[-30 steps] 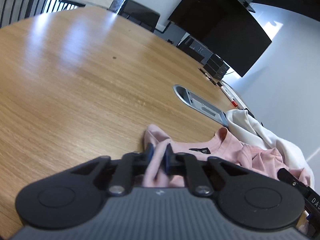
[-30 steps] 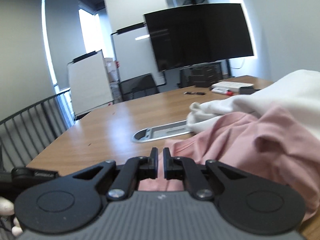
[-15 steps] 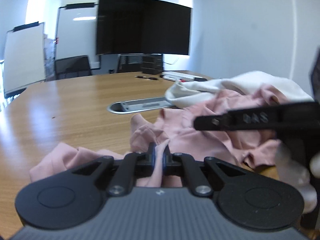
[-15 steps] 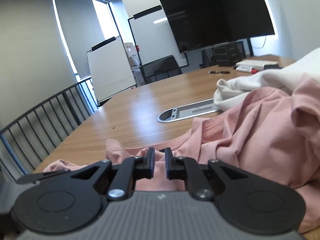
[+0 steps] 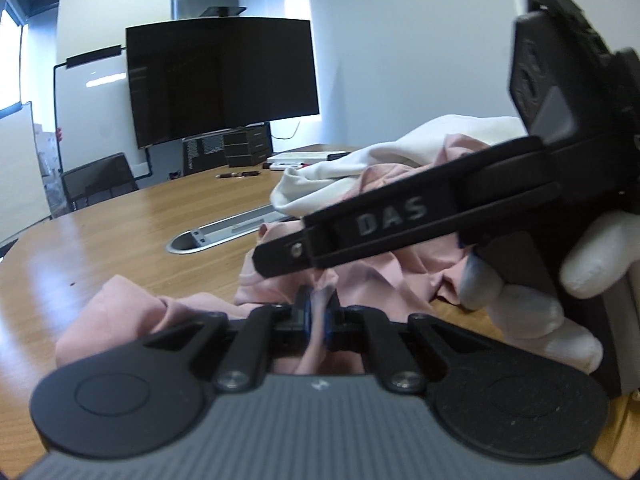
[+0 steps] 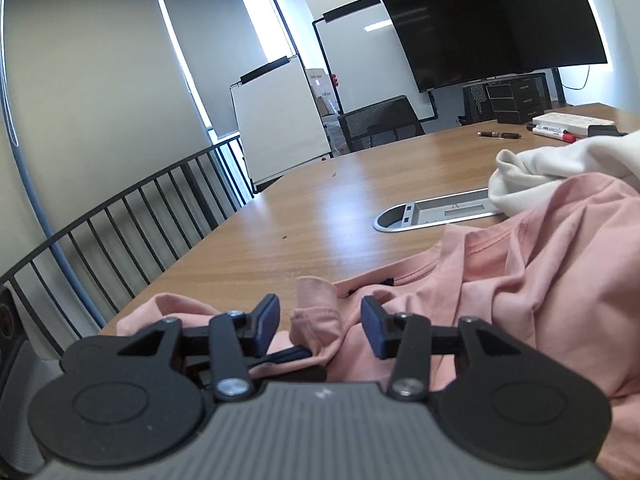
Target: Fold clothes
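**Bright daylight, heavy fisheye bend**

Daylight enters through the tall window (image 6: 256, 20) at far left and glares pale across the wooden table (image 6: 320, 220). Ceiling lights reflect in the whiteboard (image 5: 100, 80). Both views curve strongly toward dark corners. The near gloved hand (image 5: 560, 280) is soft and overexposed; distant objects stay fairly sharp.

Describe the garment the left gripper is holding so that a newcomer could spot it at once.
On the long wooden conference table, just before the oval metal cable hatch, lies a crumpled salmon-pink cotton T-shirt. The left gripper pinches a fold of it. Unlike the cream-white garment heaped behind, it is pink.
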`<move>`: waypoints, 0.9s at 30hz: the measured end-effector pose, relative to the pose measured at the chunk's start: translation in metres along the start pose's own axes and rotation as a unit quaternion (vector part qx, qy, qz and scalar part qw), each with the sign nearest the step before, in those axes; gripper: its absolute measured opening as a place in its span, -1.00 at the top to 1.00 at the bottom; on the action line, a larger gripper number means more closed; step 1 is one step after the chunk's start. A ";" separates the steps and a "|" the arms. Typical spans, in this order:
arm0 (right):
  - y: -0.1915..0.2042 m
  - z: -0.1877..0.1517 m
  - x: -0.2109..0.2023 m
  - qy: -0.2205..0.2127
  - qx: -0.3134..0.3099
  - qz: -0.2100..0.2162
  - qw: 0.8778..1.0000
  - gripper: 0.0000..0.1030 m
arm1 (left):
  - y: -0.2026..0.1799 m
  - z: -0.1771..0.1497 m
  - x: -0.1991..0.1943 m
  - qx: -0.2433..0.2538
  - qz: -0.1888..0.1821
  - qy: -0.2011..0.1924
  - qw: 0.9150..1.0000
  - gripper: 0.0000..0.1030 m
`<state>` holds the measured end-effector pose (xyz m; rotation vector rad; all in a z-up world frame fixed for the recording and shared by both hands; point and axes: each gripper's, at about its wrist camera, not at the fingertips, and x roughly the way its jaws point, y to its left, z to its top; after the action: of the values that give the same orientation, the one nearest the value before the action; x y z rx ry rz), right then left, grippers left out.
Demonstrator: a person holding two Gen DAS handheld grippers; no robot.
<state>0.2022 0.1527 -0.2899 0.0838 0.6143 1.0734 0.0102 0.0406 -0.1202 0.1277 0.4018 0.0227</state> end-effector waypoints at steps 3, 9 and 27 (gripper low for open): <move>0.000 -0.002 0.002 -0.002 0.003 -0.014 1.000 0.60 | -0.003 -0.002 0.003 0.006 0.006 0.007 1.000 0.90; -0.005 -0.003 -0.003 -0.034 0.020 -0.033 0.999 0.77 | 0.005 0.002 0.002 -0.027 0.020 -0.004 0.999 0.66; -0.005 -0.003 0.003 -0.028 0.024 -0.026 0.999 0.77 | 0.020 0.003 0.007 -0.087 0.028 0.003 0.996 0.09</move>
<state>0.2055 0.1518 -0.2951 0.1394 0.5890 1.0025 0.0184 0.0605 -0.1176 -0.0336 0.3998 0.1141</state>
